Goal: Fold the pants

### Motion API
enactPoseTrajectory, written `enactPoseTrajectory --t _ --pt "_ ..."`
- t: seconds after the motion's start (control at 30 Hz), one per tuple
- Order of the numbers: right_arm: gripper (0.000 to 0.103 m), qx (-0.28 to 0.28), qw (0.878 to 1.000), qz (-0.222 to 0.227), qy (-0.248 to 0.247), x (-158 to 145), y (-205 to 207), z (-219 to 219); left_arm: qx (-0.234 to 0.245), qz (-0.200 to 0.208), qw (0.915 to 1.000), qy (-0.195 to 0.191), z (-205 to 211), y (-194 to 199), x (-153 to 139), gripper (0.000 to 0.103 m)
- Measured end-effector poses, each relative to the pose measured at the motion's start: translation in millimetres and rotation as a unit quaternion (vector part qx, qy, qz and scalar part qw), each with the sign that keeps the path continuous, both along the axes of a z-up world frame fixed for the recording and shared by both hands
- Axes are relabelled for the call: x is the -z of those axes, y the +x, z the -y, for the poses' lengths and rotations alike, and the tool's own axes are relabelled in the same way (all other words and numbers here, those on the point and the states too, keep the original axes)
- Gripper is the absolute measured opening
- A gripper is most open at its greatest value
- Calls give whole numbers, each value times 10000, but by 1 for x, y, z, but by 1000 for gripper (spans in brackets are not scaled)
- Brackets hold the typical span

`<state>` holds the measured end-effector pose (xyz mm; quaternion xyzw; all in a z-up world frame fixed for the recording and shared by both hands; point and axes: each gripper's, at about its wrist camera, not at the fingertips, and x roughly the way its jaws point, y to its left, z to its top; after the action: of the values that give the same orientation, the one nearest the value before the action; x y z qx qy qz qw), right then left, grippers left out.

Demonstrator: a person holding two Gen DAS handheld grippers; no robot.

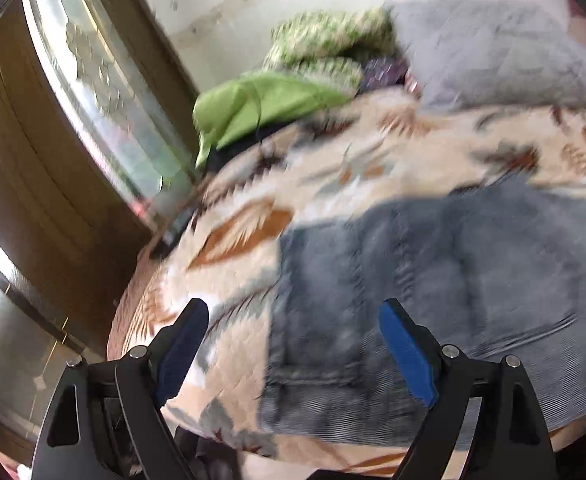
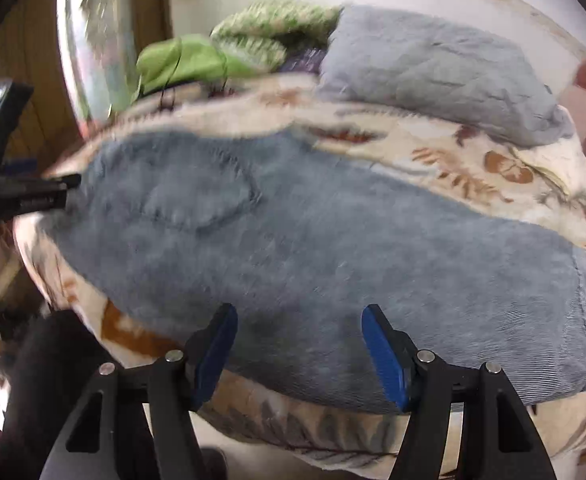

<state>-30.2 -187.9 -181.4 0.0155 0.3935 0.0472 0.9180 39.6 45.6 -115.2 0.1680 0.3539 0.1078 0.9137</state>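
A bed point(image 1: 373, 168) covered by a cream quilt printed with brown and grey leaves fills most of both views. At the bed's far end, against a pale, scuffed wall point(image 1: 221, 12), lie a grey pillow point(image 1: 493, 56), a green and white patterned bundle point(image 1: 329, 40) and a bright green cloth point(image 1: 261, 108). Left of the bed stands a dark wooden wardrobe point(image 1: 25, 168) with a tall mirrored panel point(image 1: 101, 92) catching daylight. Both views are blurred.
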Motion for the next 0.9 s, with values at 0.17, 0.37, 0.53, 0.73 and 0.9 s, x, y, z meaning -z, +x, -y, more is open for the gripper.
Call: enactPoseTrajectory --t 0.17,0.37,0.53,0.73,0.9 --pt "68 727 9966 185 342 -13 -4 45 551 94 9983 -180 52 -6 -26 88" --pt "68 1162 9905 390 626 -27 -11 81 1082 233 9934 -291 105 -13 -44 88" --pt "69 1508 9837 492 852 -32 -20 113 1583 318 9863 -342 150 -20 -55 88" --pt "70 2154 9688 522 1109 -31 -31 159 1988 31 9781 -615 190 -18 -45 88" --pt "79 2706 9533 613 1196 -28 -48 195 2542 -742 9616 -726 232 -14 -10 88"
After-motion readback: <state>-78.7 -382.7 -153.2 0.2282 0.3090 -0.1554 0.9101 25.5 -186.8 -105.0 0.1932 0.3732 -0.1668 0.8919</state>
